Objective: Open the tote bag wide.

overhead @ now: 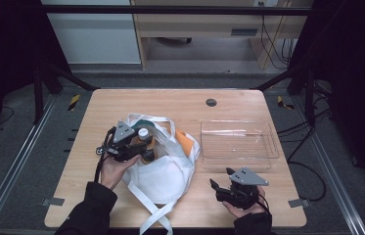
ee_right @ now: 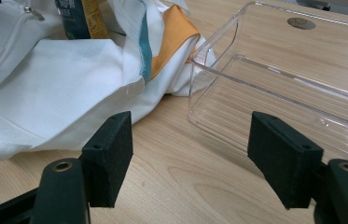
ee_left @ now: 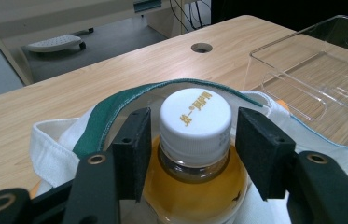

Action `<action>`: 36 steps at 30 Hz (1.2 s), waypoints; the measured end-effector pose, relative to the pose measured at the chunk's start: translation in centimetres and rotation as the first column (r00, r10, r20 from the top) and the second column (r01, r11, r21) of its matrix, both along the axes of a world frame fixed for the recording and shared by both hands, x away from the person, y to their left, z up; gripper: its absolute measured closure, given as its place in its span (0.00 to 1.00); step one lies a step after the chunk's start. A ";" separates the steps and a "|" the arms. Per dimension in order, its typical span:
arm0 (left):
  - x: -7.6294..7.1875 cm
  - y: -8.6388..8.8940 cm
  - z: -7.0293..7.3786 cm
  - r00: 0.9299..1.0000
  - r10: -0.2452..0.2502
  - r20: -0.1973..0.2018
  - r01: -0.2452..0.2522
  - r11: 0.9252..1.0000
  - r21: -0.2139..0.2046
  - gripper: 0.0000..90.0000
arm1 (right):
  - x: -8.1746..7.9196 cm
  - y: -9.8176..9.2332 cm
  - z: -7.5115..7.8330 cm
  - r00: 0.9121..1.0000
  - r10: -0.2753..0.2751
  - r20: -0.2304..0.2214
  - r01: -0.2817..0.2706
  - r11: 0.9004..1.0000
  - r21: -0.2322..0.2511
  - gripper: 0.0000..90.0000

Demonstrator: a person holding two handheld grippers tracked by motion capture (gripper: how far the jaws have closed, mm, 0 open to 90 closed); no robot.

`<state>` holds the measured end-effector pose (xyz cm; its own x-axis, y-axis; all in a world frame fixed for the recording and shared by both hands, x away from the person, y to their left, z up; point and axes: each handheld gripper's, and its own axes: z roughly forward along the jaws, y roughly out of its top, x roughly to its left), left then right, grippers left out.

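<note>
Left hand-held gripper (ee_left: pixel 190 140) jaws apart astride bottle (ee_left: pixel 195 154) in white bag (overhead: pixel 163 169), clear tray (overhead: pixel 239 139) beside, right hand-held gripper (ee_right: pixel 190 158) apart.

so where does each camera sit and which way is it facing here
High view: above the person's side of the table, looking forward and down; both forearms and hands enter from below.
Left gripper view: rides the left gripper, looking along its black jaws at a white-capped bottle in the white bag.
Right gripper view: rides the right gripper, low over the tabletop, jaws open and empty.
Shared: all three show the bag and the clear tray.
</note>
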<state>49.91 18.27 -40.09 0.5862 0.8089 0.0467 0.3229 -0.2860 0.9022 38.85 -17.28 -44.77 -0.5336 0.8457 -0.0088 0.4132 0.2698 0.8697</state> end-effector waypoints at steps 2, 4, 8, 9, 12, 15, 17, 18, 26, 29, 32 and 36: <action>0.0 0.0 0.1 1.000 0.000 0.005 0.000 1.000 0.004 0.54 | 0.0 0.0 0.0 1.000 0.000 -0.001 0.000 1.000 0.000 0.35; 0.0 0.0 0.1 1.000 0.002 0.004 -0.002 1.000 -0.004 0.56 | 0.0 0.0 0.0 1.000 0.000 -0.003 0.000 1.000 0.000 0.35; -0.1 0.0 0.4 1.000 0.008 0.009 -0.008 1.000 -0.013 0.63 | 0.1 0.0 -0.1 1.000 0.000 -0.005 0.000 1.000 -0.003 0.35; -0.1 0.0 0.4 1.000 0.011 0.008 -0.011 1.000 -0.013 0.64 | 0.1 0.0 -0.1 1.000 0.001 -0.005 -0.001 1.000 -0.004 0.35; 0.0 0.0 0.4 1.000 0.011 0.005 -0.011 1.000 -0.012 0.64 | 0.1 0.0 -0.1 1.000 -0.002 -0.009 0.002 1.000 -0.003 0.35; 0.0 0.0 0.5 1.000 0.013 0.001 -0.013 1.000 -0.014 0.65 | 0.2 0.0 -0.1 1.000 -0.003 -0.011 0.003 1.000 -0.001 0.35; 0.0 -0.1 0.5 1.000 0.015 0.004 -0.015 1.000 -0.013 0.65 | 0.2 0.0 -0.1 1.000 -0.003 -0.015 0.003 1.000 0.000 0.35; 0.0 -0.1 0.5 1.000 0.015 0.004 -0.015 1.000 -0.013 0.65 | 0.3 0.1 -0.1 1.000 -0.002 -0.016 0.002 1.000 0.001 0.35; -0.1 -0.1 0.4 0.999 0.035 0.011 -0.035 0.999 -0.020 0.65 | 0.3 0.2 -0.2 1.000 0.001 -0.021 -0.001 1.000 -0.003 0.35; -0.1 -0.1 0.4 0.999 0.050 0.010 -0.050 0.998 -0.026 0.65 | 0.4 0.1 -0.2 1.000 0.002 -0.021 -0.002 1.000 -0.004 0.35; -0.2 0.0 0.4 0.998 0.058 0.011 -0.057 0.998 -0.025 0.65 | 0.4 0.1 -0.2 1.000 0.002 -0.021 -0.002 1.000 -0.002 0.35; -0.3 0.1 0.7 0.998 0.063 0.018 -0.062 0.998 -0.032 0.65 | 0.4 0.1 -0.2 1.000 0.004 -0.022 -0.004 1.000 -0.002 0.34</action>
<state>49.59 18.37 -39.42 0.5335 0.8452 0.0317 0.3216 -0.2374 0.9166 39.26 -17.15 -45.01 -0.5373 0.8434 0.0012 0.4311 0.2734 0.8599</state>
